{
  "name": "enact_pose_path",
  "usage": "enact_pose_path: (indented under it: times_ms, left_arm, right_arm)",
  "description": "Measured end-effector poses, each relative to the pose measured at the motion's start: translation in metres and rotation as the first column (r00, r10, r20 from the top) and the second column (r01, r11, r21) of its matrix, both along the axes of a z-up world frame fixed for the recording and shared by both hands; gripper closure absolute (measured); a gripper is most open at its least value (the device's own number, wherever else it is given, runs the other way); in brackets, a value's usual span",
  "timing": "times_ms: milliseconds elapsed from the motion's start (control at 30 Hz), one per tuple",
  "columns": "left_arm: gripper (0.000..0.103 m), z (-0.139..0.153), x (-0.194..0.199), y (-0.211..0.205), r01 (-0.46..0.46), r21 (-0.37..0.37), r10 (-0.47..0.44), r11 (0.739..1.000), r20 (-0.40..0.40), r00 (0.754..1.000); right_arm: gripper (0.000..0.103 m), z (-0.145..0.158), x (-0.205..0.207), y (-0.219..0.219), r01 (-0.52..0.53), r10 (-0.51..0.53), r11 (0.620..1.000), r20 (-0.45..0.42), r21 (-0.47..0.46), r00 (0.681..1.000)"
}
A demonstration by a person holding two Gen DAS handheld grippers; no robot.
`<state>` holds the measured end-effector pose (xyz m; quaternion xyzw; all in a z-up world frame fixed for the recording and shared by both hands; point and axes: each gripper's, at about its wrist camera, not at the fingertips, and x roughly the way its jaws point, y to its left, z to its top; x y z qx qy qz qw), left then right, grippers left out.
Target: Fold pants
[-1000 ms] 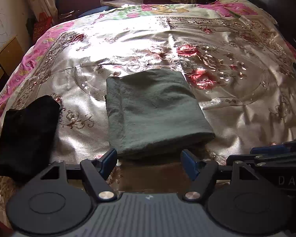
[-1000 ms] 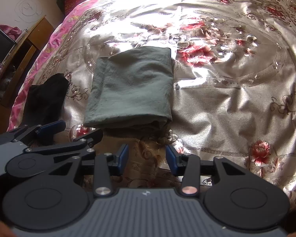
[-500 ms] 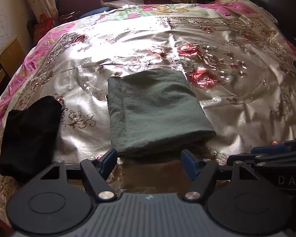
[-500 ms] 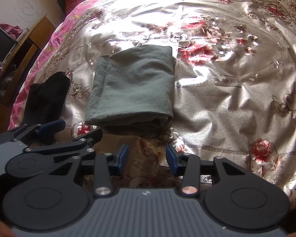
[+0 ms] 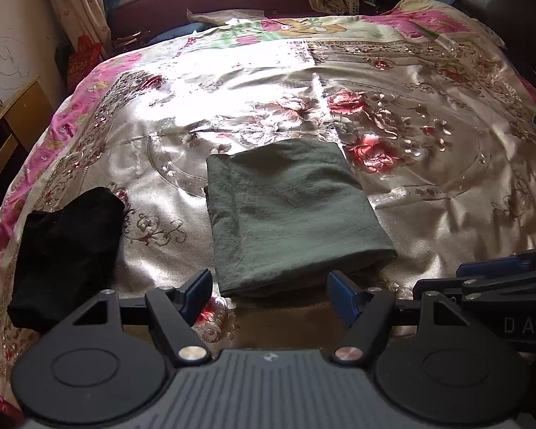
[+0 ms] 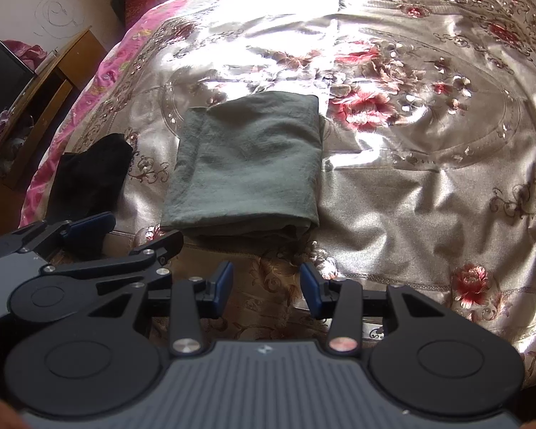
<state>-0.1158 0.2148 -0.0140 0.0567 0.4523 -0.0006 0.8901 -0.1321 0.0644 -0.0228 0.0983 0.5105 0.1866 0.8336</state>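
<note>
Inspection finding: the grey-green pants (image 5: 293,214) lie as a compact rectangular bundle on the floral satin bedspread (image 5: 446,236), roughly mid-bed and just ahead of both tools. Layered edges show along the near side and the left side of the bundle; the top face is flat with only light creasing. In the right wrist view the same pants (image 6: 250,164) sit squarely, no leg or waistband trailing out.

Left gripper (image 5: 269,295): jaws spread wide, nothing between them, held clear of the bundle's near edge. Right gripper (image 6: 266,287): jaws likewise parted and empty, above bare bedspread short of the pants (neither tool touches the cloth).

A black garment (image 5: 68,250) lies folded to the left of the pants, apart from them, near the bed's edge; it plays no visible part here.

Assessment: the folding appears essentially complete. What may remain, at most, is a tidy of the slightly bulging near-right corner (image 5: 382,254), where the layers look a little loose. No further fold seems called for at this bundle size.
</note>
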Motion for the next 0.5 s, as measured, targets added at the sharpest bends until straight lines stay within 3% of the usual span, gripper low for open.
enact_pose_path:
  times_ms: [500]
  left_arm:
    - [0.019,0.0094,-0.0094,0.0065,0.012,0.033,-0.013,0.999,0.038,0.999]
  right_arm:
    - [0.059,0.0095,-0.0078,0.0111,-0.016,0.016,1.0,0.033,-0.009,0.999]
